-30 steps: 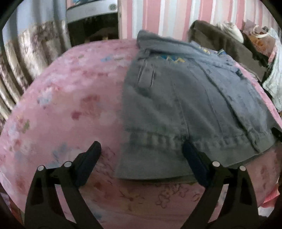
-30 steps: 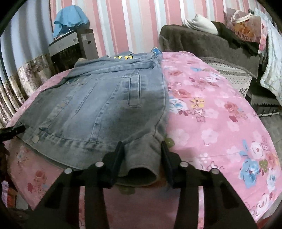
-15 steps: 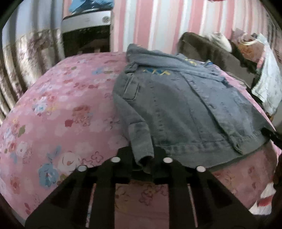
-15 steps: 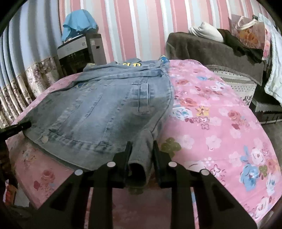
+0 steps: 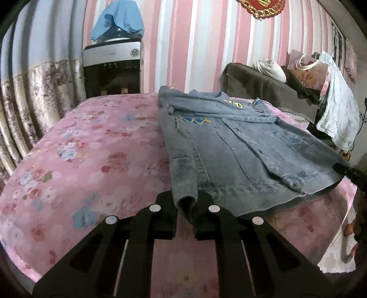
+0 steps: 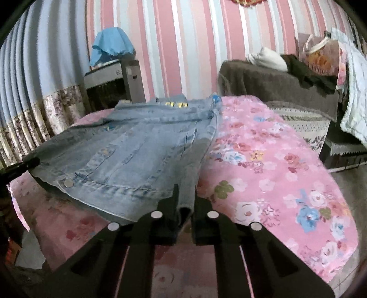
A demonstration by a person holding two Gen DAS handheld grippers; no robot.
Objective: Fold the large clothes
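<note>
A blue denim jacket (image 5: 240, 146) lies on a pink floral bed (image 5: 91, 155), its collar toward the far wall. My left gripper (image 5: 185, 206) is shut on the jacket's near left hem corner, which is lifted off the bed. In the right wrist view the jacket (image 6: 137, 155) shows from the other side. My right gripper (image 6: 184, 204) is shut on its near right hem corner. The bottom hem hangs raised between the two grippers. The bed (image 6: 275, 172) lies bare to the right of the jacket.
A dark brown sofa (image 5: 263, 84) with a white bundle and a gift bag stands at the far right. A grey appliance (image 5: 112, 66) under a blue cloth (image 5: 117, 20) stands against the striped wall. Curtains (image 5: 27, 96) hang at the left.
My left gripper went from open to shut on the hem corner. My right gripper closed tighter on its corner. Both have lifted and pulled the hem back toward me.
</note>
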